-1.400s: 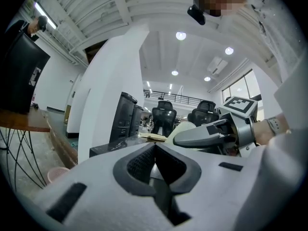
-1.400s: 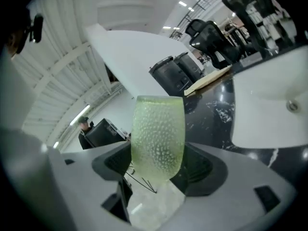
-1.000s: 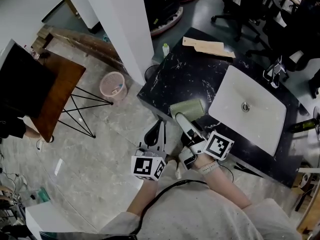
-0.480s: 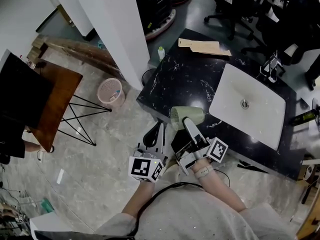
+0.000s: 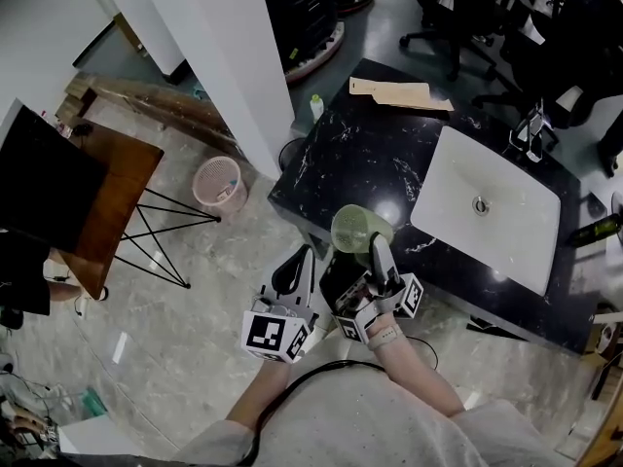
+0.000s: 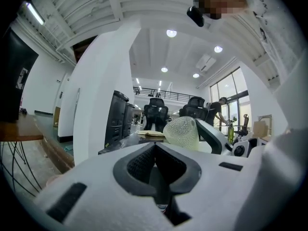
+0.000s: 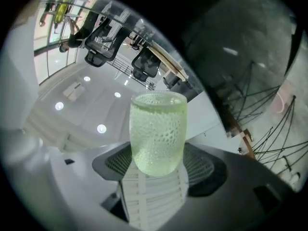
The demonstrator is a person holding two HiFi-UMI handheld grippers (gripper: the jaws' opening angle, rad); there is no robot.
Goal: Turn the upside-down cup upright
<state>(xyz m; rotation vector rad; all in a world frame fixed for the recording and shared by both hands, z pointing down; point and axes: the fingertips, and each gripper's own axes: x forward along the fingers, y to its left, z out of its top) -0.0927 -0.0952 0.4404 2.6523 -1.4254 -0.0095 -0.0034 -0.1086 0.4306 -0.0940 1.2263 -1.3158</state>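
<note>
My right claw point(image 7: 159, 163) is clamped on the green cup point(image 7: 158, 131), its pads pressing the rounded base from both sides while the rim points away from the claw. In the head view the cup is over the near left corner of the black table point(image 5: 341, 154), mouth turned up toward the camera; I can't tell whether it touches the top. My left claw point(image 6: 156, 153) has its jaws pressed together on nothing and hangs just left of the right one, off the table. A white sink point(image 5: 487, 212) fills the table's right; a pink bin point(image 5: 219, 178) stands on the floor, far left.
</note>
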